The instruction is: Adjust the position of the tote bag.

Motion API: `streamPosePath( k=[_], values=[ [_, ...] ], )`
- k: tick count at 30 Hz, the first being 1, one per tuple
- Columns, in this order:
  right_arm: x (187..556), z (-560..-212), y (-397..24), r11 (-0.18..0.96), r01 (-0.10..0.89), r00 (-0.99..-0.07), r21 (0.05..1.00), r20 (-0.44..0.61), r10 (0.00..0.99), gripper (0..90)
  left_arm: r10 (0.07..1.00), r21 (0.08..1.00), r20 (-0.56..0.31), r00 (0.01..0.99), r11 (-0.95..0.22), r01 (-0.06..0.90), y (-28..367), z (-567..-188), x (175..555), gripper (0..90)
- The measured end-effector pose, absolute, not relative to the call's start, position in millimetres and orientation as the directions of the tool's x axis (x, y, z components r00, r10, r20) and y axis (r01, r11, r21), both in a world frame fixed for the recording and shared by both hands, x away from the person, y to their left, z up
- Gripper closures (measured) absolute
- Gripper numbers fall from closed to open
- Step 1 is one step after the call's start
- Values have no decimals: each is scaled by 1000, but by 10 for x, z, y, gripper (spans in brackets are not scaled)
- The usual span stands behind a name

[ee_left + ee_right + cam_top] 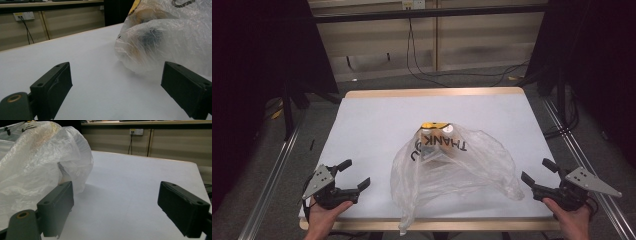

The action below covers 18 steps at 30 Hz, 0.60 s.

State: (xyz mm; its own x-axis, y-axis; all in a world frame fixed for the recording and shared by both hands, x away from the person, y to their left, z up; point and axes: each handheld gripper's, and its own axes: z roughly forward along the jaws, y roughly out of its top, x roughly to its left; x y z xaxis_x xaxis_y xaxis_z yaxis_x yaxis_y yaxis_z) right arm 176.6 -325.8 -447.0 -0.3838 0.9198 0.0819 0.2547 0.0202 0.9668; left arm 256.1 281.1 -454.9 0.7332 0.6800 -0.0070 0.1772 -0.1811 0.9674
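The left gripper (354, 174) is held at the near left corner of the table (372, 115), its jaws spread wide apart with nothing between them. The right gripper (538, 171) is held at the near right corner, its jaws likewise spread and empty. Both are gripped from below by the person's hands, the left hand (326, 212) and the right hand (573, 220).

Between the two grippers, a crumpled clear plastic bag (457, 167) is laid on the white tabletop, near the middle and reaching toward the near edge. Black lettering is printed on it, and a yellow-topped item (433, 131) is seen inside at its far end. The bag lies apart from both grippers; it is touched by neither.

In the left gripper view the bag (165, 42) is seen ahead and to the right, with a dark object dimly visible through the plastic. In the right gripper view the bag (37, 162) bulges at the left, just beyond the left jaw.

A wall socket (24, 16) with a cable is seen behind the table.
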Motion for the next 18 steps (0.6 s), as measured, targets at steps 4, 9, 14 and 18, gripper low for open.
streamPosePath(
  k=[4,9,14,18],
  values=[
    [1762,-4459,-3250,22,256,-384,966,81,920,136,680,964,-19,733,-181,193,2809,-4555,2562,107],
    [1738,-4430,-3280,28,271,-405,962,88,910,224,649,954,-1,761,-227,195,2777,-4527,2534,180],
    [1738,-4404,-3296,19,290,-428,957,112,897,296,636,950,-18,772,-229,211,2754,-4518,2518,228],
    [1724,-4366,-3295,47,313,-476,948,113,872,404,628,949,-25,778,-229,216,2746,-4485,2481,279]
  ],
)
